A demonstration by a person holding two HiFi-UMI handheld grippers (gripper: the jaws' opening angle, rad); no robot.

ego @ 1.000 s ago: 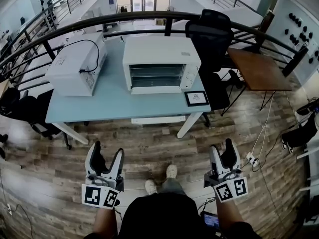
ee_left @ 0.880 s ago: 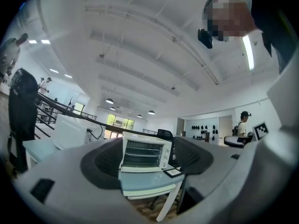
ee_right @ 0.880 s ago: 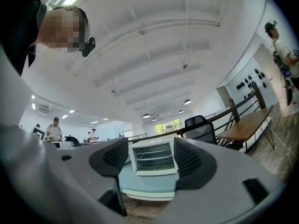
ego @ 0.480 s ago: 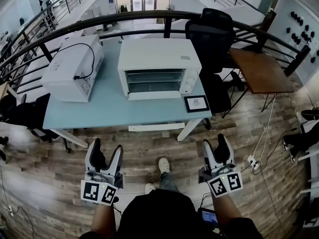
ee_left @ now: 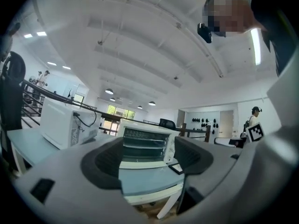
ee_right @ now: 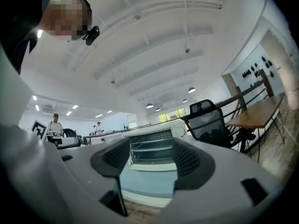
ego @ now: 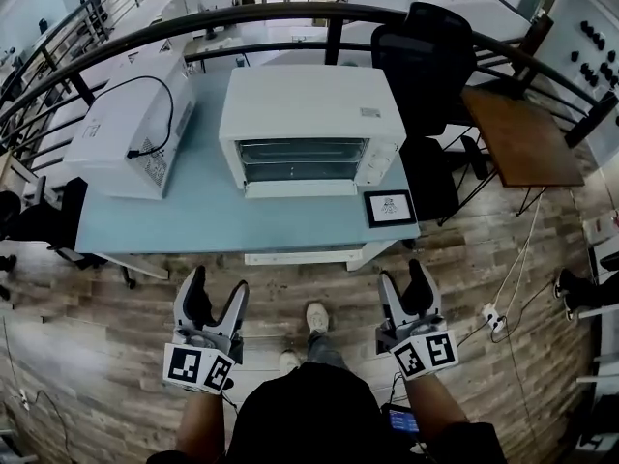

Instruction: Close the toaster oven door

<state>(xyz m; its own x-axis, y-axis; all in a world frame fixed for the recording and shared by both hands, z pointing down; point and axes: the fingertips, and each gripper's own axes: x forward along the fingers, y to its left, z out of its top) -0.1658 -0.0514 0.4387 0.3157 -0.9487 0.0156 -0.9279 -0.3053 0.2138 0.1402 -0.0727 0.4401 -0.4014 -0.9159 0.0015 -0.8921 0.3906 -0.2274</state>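
- Squarely at the middle of the pale blue table (ego: 145, 225) stands the toaster oven (ego: 311, 129), a white, round-cornered metal box with wire racks showing in its open mouth.
- Its door (ego: 302, 189) is dropped open and lies as a flat white strip along the front lip, facing the person.
- Knobs run down the oven's right front panel; they are too small to read.
- Left of the oven, well apart from it, sits a second boxy white appliance (ego: 126, 124), with a black cord looped over its top and a vented side.
- Just off the oven's right front corner, a small black-framed marker card (ego: 388, 207) lies flat on the tabletop.
- Both grippers are held low over the wood-plank floor (ego: 116, 336), short of the table edge and touching nothing.
- The left gripper (ego: 219, 283) has its dark ribbed pads spread wide, with only the distant oven seen through the gap.
- The right gripper (ego: 403, 274) also stands wide, though its jaws are closing; no object lies between them.
- Nothing stands between the grippers and the open door except the bare front strip of tabletop.
- A black mesh office chair (ego: 432, 61) sits behind the table's right end, beside a brown wooden side table (ego: 527, 133).
- A curved black railing (ego: 242, 17) runs behind the table.
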